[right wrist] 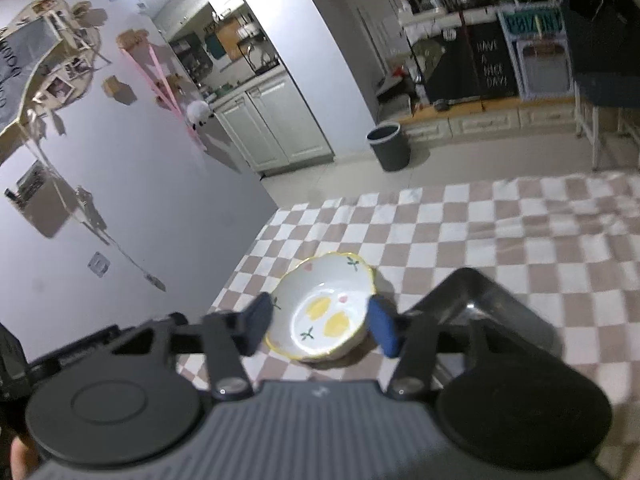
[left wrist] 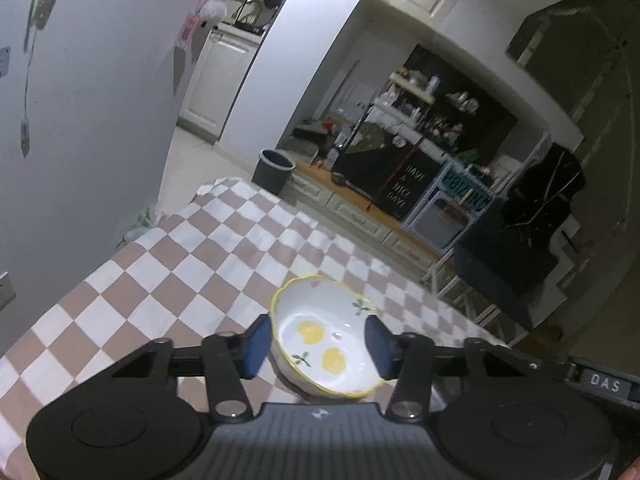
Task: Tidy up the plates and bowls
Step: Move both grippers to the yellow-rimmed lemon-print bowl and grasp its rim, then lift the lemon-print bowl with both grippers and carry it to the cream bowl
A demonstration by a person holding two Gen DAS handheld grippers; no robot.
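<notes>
One bowl (left wrist: 326,336) sits upright on the checked worktop (left wrist: 180,264), lying straight ahead between the wide-spread, empty fingers of both the left gripper (left wrist: 318,340) and right gripper (right wrist: 322,326), neither clearly nearer nor touching it.

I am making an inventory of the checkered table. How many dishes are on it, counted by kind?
Bowls: 1, the bowl with yellow rim, standing upright on the tablecloth.
Plates: 0 in view.
Total: 1 dish. Both views show this same bowl, so it counts once.
</notes>
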